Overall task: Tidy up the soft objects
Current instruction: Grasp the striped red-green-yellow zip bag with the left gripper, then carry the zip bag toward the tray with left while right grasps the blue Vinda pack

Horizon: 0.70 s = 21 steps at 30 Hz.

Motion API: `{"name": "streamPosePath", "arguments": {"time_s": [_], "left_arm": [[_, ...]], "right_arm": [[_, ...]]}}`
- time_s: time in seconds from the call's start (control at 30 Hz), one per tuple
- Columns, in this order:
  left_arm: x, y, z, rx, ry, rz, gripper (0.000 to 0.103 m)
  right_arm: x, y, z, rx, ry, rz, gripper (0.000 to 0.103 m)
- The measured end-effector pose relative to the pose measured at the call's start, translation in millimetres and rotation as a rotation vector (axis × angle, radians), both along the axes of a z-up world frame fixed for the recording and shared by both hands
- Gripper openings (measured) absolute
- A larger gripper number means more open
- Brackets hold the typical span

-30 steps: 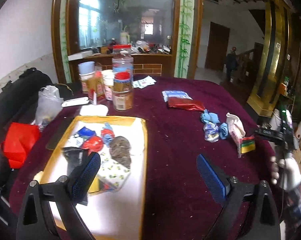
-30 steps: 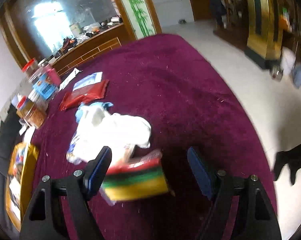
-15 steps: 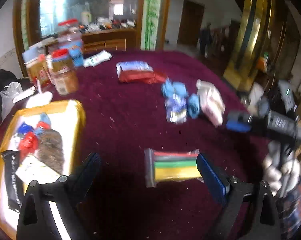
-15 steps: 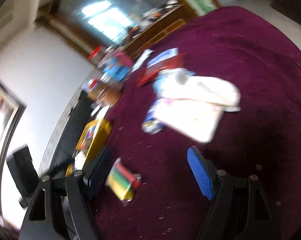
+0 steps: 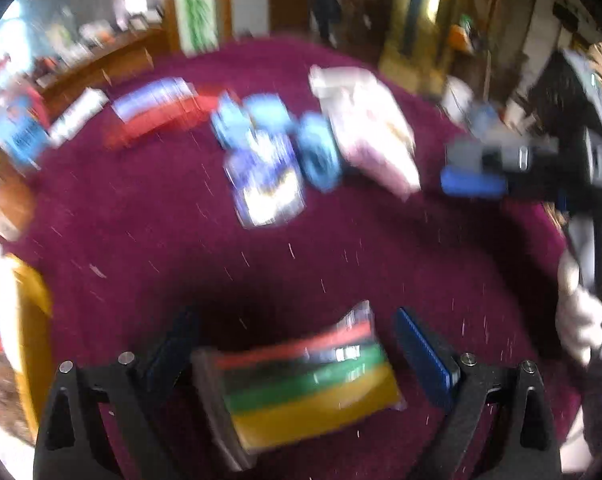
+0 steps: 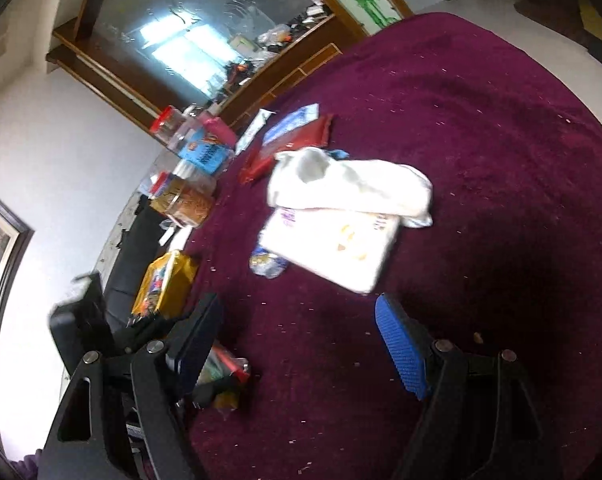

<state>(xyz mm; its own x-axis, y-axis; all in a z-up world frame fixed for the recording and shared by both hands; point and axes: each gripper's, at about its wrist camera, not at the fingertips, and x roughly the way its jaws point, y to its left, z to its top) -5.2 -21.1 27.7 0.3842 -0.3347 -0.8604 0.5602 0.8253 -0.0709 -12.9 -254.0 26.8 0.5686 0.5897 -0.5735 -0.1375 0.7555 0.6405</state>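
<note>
The clear packet banded in red, green and yellow (image 5: 307,386) lies flat on the maroon velvet tablecloth (image 5: 141,240), near me, between the two blue-padded fingers of my left gripper (image 5: 301,364). Those fingers stand apart on either side of it; the blurred view does not let me tell if either pad touches. My right gripper (image 6: 301,344) hovers over bare cloth with its fingers wide apart and nothing between them, tilted so the table slopes across its view. My gloved right hand (image 5: 579,320) holds its handle at the right edge of the left view. Farther off lie a white cloth (image 6: 353,188) draped on a white plastic pack (image 6: 333,248), blue rolled pieces (image 5: 317,152), and a red foil pouch (image 6: 297,140). At far left stand jars (image 6: 185,200) and a yellow-rimmed tray (image 6: 165,284).
</note>
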Motion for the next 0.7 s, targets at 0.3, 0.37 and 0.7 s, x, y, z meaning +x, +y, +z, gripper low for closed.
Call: {"name": "streamPosePath", "arguments": {"time_s": [0.3,0.37,0.7], "left_arm": [[-64.5,17.1,8.7,-0.039,0.016,-0.085,0.097],[-70.6,15.0,10.2,-0.016,-0.022,-0.099,0.097],[-70.7,-6.9,-1.4,0.01,-0.102,-0.093,0.054]], "right_arm": [[5.4,1.8,-9.8,-0.035,0.046,-0.004,0.078],[6.9,2.5,-12.3,-0.038,0.055,-0.009,0.078],[7.3,1.3,-13.7,-0.031,0.036,-0.005,0.08]]}}
